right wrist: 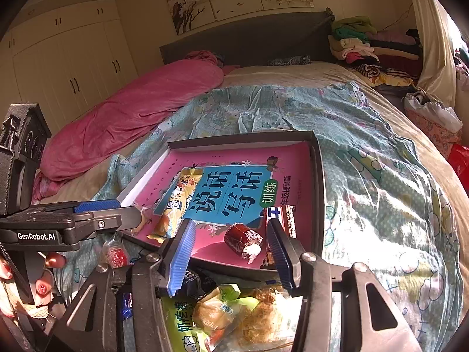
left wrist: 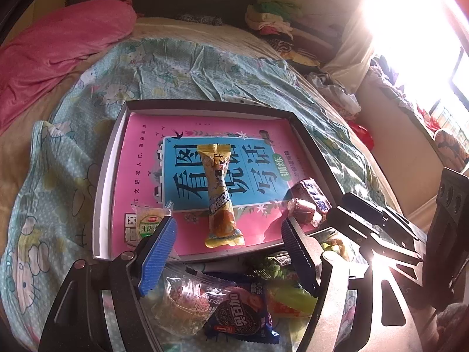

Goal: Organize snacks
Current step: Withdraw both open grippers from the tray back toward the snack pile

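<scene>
A shallow dark tray point(left wrist: 101, 182) point(right wrist: 318, 182) lined with a pink book sits on the bed. In it lie a long yellow snack bar point(left wrist: 221, 193) point(right wrist: 176, 202), a small green-labelled pack point(left wrist: 149, 220), a brown wrapped candy point(left wrist: 303, 209) point(right wrist: 243, 239) and a dark chocolate bar point(left wrist: 315, 195) point(right wrist: 283, 220). My left gripper point(left wrist: 228, 234) is open and empty over the tray's near edge. My right gripper point(right wrist: 230, 243) is open and empty, with the brown candy between its fingers. A pile of loose snacks point(left wrist: 222, 305) point(right wrist: 222, 314) lies below both grippers.
The bed has a teal cartoon sheet point(left wrist: 73, 152) point(right wrist: 381, 193) and a pink blanket point(left wrist: 58, 52) point(right wrist: 132, 117) at the left. Folded clothes point(right wrist: 366, 44) are stacked by the headboard. A small red-wrapped snack point(right wrist: 115, 253) lies left of the tray. A bright window point(left wrist: 410, 29) glares at right.
</scene>
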Available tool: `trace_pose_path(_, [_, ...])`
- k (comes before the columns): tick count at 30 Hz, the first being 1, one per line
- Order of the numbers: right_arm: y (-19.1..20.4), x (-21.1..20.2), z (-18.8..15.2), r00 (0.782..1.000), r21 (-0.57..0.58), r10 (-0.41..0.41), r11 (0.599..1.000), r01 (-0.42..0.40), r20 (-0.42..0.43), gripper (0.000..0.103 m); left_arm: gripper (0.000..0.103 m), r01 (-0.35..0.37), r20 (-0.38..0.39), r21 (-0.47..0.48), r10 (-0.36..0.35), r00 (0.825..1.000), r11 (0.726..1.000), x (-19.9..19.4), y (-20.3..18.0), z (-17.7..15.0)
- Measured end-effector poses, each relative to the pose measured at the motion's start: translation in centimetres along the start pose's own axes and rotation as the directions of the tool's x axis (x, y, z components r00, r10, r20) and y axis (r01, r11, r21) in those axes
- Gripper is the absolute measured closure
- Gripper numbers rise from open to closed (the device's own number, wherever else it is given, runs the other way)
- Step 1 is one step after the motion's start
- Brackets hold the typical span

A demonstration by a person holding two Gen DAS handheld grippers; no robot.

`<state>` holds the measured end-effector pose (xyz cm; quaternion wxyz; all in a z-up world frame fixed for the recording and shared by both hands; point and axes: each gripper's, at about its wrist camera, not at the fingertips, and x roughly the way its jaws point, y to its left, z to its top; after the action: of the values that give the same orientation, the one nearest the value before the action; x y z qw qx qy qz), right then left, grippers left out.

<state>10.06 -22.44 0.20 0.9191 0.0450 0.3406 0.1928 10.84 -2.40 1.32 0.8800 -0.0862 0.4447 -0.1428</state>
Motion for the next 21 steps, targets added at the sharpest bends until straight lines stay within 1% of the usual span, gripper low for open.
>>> trace_pose_path(6, [0.1, -0.5, 0.1, 1.0, -0.008, -0.002, 1.0, 0.002, 0.016, 0.052, 0.027, -0.016, 0.011, 0.013, 0.016, 1.0, 1.0, -0.4, -0.2, -0.2])
trace_pose_path(10, [0.1, -0.8, 0.2, 1.0, -0.007, -0.005, 1.0, 0.005, 0.028, 0.048, 0.027, -0.019, 0.013, 0.011, 0.019, 1.0, 1.0, -0.6, -0.2, -0.3])
trace_pose_path(15, [-0.1, -1.4, 0.2, 0.999, -0.004, -0.011, 1.0, 0.011, 0.044, 0.045, 0.027, -0.02, 0.013, 0.013, 0.02, 1.0, 1.0, -0.7, -0.2, -0.4])
trace_pose_path(21, [-0.4, -3.0, 0.4, 0.995, 0.004, -0.025, 1.0, 0.025, 0.1, 0.043, 0.027, -0.032, 0.022, 0.01, 0.032, 0.999, 0.999, -1.3, 0.2, -0.5])
